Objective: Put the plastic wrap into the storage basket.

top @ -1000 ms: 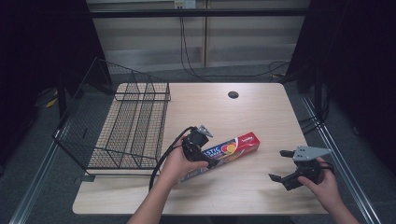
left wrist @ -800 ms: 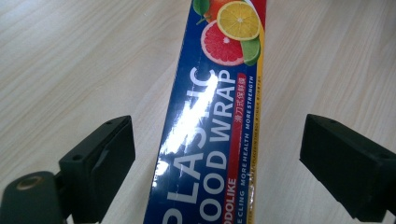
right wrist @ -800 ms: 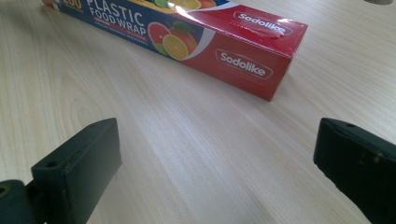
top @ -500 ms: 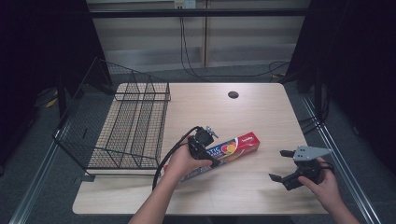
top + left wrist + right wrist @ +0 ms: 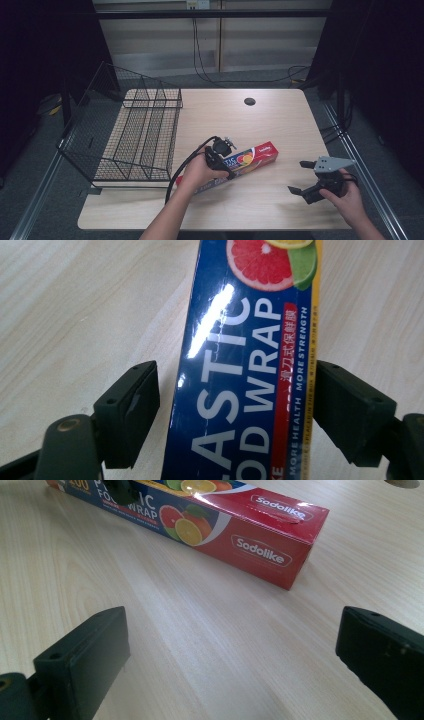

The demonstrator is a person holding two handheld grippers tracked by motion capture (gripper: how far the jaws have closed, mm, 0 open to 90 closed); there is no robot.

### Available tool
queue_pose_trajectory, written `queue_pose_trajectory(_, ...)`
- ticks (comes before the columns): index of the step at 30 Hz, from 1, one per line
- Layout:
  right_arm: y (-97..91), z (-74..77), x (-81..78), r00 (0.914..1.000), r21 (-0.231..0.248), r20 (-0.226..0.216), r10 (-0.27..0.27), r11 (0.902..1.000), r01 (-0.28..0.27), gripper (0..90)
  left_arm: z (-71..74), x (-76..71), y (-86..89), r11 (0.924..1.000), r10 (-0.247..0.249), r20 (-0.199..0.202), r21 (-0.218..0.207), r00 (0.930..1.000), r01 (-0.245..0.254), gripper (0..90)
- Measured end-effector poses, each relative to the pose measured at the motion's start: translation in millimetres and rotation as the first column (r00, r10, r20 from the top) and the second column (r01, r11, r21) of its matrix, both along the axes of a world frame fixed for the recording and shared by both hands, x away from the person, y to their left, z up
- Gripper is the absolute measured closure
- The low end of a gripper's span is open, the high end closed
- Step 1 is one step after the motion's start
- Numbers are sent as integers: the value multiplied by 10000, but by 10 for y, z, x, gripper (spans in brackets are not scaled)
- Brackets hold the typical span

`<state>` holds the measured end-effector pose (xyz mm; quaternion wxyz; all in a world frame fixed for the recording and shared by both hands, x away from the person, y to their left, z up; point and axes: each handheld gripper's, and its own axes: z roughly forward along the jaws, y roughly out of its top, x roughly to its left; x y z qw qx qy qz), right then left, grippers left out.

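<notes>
A wire rack (image 5: 135,135) occupies the left of the table (image 5: 280,120). The plastic wrap box (image 5: 250,157) lies flat near the centre. The left gripper (image 5: 220,155) straddles it; its jaws have just been closing. The left gripper view shows one pad at the box edge and a gap at the other. The right gripper (image 5: 307,177) rests well apart, jaws wide and empty; its view reveals the box's red end (image 5: 265,545).

Bare pale wooden surface (image 5: 280,120) lies open ahead of the right hand-held gripper (image 5: 309,179) up to the long red-and-blue cardboard plastic-wrap box (image 5: 250,159); beyond that box, the black wire rack (image 5: 142,135) blocks the far side.
</notes>
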<state>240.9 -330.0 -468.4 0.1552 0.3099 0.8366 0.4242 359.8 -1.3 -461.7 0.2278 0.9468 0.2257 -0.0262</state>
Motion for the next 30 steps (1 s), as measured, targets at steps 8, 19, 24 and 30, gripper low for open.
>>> queue_pose_trajectory(8, 0, 3, 1, 10000, 0, 53, -16, 10000, 16, 5, -44, 36, -30, 9985, -323, -243, 425, 9992, 333, 302)
queue_pose_trajectory(19, 5, 5, 1, 10000, -26, 77, 10, 10000, -10, 4, -36, 23, -148, 9904, -802, -149, 1118, 9967, 814, 379)
queue_pose_trajectory(24, 3, 8, 1, 10000, -8, 87, 6, 10000, -6, 4, -25, 10, -162, 9882, -922, 18, 1233, 9957, 913, 408)
queue_pose_trajectory(30, 3, 7, 2, 10000, -30, 97, 6, 10000, -6, 5, -20, 0, -164, 9927, -690, -300, 969, 9972, 716, 418)
